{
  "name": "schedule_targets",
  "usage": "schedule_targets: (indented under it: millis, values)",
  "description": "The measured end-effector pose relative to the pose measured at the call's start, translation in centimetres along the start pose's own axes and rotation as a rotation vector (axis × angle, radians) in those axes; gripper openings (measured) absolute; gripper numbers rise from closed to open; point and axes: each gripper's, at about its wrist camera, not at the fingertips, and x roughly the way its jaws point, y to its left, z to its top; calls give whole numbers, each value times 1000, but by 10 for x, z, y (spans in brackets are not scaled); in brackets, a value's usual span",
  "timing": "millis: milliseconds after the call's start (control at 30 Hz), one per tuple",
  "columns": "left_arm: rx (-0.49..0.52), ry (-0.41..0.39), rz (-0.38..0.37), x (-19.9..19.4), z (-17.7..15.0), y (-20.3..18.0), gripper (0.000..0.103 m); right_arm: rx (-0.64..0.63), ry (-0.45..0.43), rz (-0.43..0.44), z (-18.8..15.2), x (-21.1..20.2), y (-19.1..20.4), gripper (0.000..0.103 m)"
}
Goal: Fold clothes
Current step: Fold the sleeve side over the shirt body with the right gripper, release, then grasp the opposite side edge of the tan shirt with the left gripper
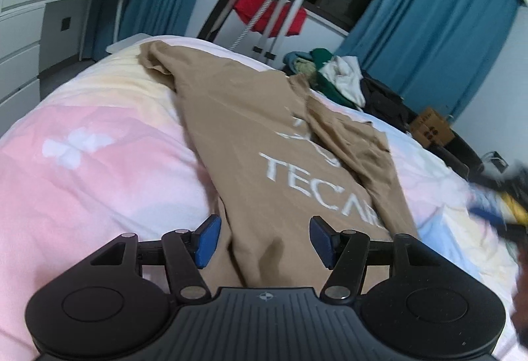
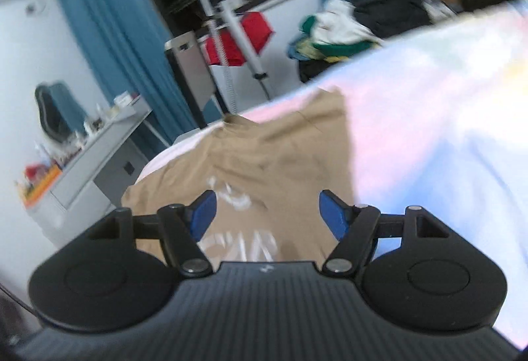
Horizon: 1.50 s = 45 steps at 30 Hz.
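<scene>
A tan T-shirt [image 1: 250,136] with white lettering lies spread on the bed, its right sleeve folded in over the body. My left gripper [image 1: 264,240] is open and empty, its blue pads either side of the shirt's near hem. The shirt also shows in the right wrist view [image 2: 280,156], which is blurred. My right gripper [image 2: 265,217] is open and empty above the shirt's lettering. The right gripper appears blurred at the right edge of the left wrist view [image 1: 501,199].
The bed has a pastel pink, yellow and blue duvet [image 1: 99,146]. A pile of clothes [image 1: 333,73] lies at the far side of the bed. A drying rack with a red garment [image 1: 270,11], a white dresser [image 1: 29,30], blue curtains and a cardboard box [image 1: 430,126] stand around.
</scene>
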Motion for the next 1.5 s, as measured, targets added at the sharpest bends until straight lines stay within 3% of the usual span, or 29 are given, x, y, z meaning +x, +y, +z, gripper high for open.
schedule_targets:
  millis: [100, 200, 300, 400, 533, 900, 1167, 1267, 1300, 1400, 1500]
  values:
    - [30, 11, -14, -15, -9, -12, 61, 48, 52, -68, -22, -37, -22, 72]
    - [89, 33, -67, -32, -19, -34, 61, 74, -17, -81, -40, -77, -39, 73]
    - [162, 53, -118, -48, -35, -62, 61, 119, -24, -63, -53, -94, -53, 73]
    - [236, 95, -175, -55, -56, -96, 60, 130, -17, -81, -53, -89, -60, 73]
    - [264, 183, -238, -50, -85, -135, 58, 131, -43, -94, -53, -95, -67, 73]
    - [398, 307, -250, -7, -148, -182, 48, 175, -99, -82, -50, -107, -88, 73]
    - [450, 332, -240, 3, -168, -184, 36, 189, -80, -85, -52, -100, -91, 73]
    - [474, 320, -221, 2, -170, -187, 19, 196, -75, -85, -52, -99, -92, 73]
    - [473, 319, -218, 1, -169, -187, 8, 199, -73, -85, -53, -99, -92, 73]
    - [437, 337, -223, -3, -159, -181, 2, 209, -69, -84, -53, -99, -94, 73]
    - [326, 359, -263, -20, -132, -167, 1, 225, -61, -80, -55, -101, -95, 73]
